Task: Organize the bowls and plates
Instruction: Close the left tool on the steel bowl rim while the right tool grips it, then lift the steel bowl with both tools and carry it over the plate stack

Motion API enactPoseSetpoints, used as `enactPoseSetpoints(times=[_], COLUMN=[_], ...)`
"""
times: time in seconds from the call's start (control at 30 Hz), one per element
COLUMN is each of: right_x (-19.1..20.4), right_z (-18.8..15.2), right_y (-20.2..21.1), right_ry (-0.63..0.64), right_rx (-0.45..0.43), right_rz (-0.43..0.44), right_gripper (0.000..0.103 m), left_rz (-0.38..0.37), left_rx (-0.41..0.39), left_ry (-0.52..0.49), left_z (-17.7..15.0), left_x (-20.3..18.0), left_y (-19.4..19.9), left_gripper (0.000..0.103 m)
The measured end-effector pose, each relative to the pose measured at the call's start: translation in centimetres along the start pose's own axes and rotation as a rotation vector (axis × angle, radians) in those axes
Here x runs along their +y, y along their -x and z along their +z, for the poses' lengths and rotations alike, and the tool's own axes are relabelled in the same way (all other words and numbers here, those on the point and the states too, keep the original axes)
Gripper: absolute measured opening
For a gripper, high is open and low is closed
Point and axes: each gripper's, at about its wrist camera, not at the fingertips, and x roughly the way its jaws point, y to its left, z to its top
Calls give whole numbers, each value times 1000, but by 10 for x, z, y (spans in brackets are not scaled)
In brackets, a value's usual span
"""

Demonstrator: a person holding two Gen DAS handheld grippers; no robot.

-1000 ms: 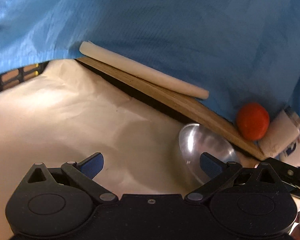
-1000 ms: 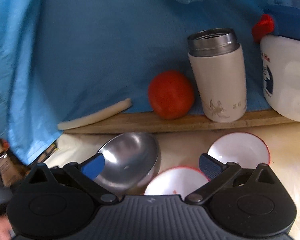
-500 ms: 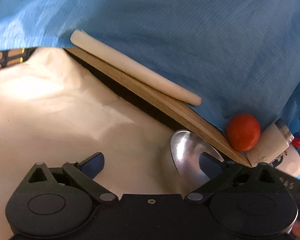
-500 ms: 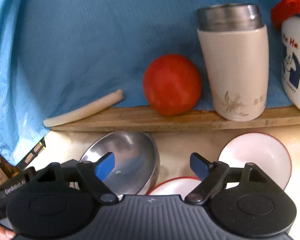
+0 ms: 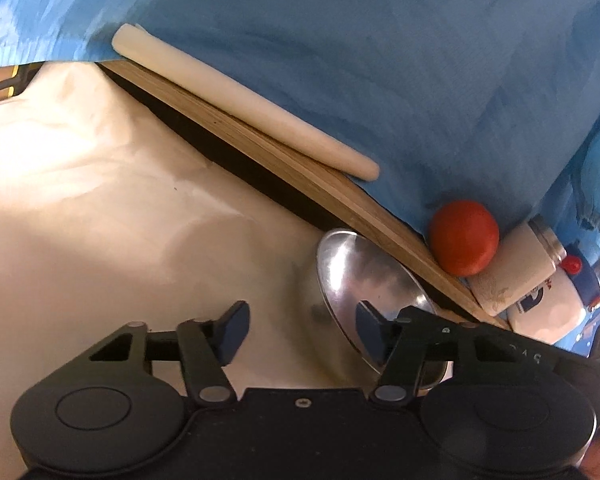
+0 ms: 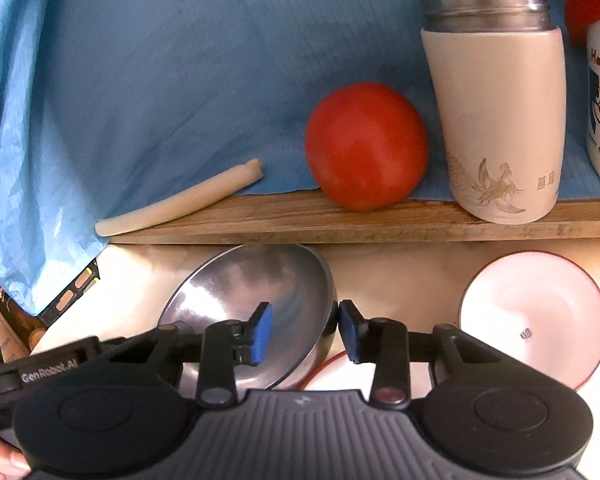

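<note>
Both tongs (image 5: 298, 334) (image 6: 304, 334) closing astride, seemingly, steel bowl (image 6: 236, 300) rim

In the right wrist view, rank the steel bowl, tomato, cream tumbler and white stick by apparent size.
1. steel bowl, though nearest the camera
2. cream tumbler
3. tomato
4. white stick

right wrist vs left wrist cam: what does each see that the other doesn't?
Right wrist only: white red-rimmed ceramic bowl, a second red-rimmed bowl's edge, and the right claw closing astride the steel bowl's rim.

Left wrist only: left claw, closing, one pad inside the bowl.

Both: shiny round steel bowl, round red tomato, long white stick, cream steel-topped tumbler, wooden board, blue cloth.
</note>
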Motion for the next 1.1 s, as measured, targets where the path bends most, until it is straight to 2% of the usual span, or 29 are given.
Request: enactPoseSetpoints(times=[0.07, 0.23, 0.3, 0.7, 0.83, 0.97, 1.1], right_x=[-1, -2, -2, 5, 8, 12, 16], right_z=[0, -1, -1, -6, -4, -4, -3], right_y=[1, 0, -1, 2, 6, 11, 25], right_ry=[-2, -19, -17, 4, 11, 15, 9], right_rx=[-1, 5, 5, 2, -5, -9, -38], right_rz=[0, 12, 10, 13, 20, 26, 44], right_gripper=[37, 24, 20, 19, 15, 15, 15], left_rz=[-3, -23, -12, 3, 27, 49, 39], left_rx=[3, -13, -22, -54, -59, -59, -98], left_ry=[-8, -41, -46, -23, -34, -40, -45], left_z=[-1, -2, -3, -4, -2, 0, 0], left_x=[-1, -5, -6, -4, -6, -11, -17], left_y=[-2, 2, 4, 11, 18, 22, 38], left_gripper=[52, 32, 31, 29, 21, 20, 21])
